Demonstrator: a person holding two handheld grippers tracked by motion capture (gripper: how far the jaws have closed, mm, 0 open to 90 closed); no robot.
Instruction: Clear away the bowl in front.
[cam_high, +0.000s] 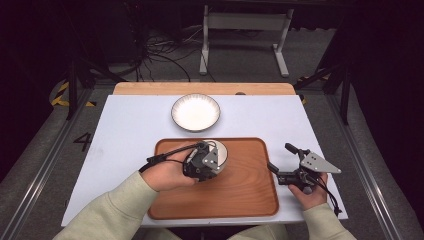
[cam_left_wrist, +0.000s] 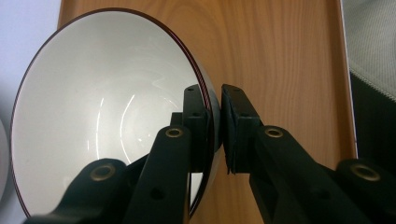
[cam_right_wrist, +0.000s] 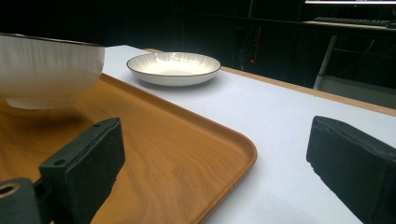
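At left, the left tool is clamped on the near rim of a white bowl — one jaw inside, one outside — over the far part of a wooden tray, mouth up, just off its floor. Further right, the right tool gapes empty at the tray's right edge; beyond, a plate rests on the surface.

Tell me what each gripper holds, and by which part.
The left gripper pinches the white bowl by its rim wall. The right gripper holds nothing.
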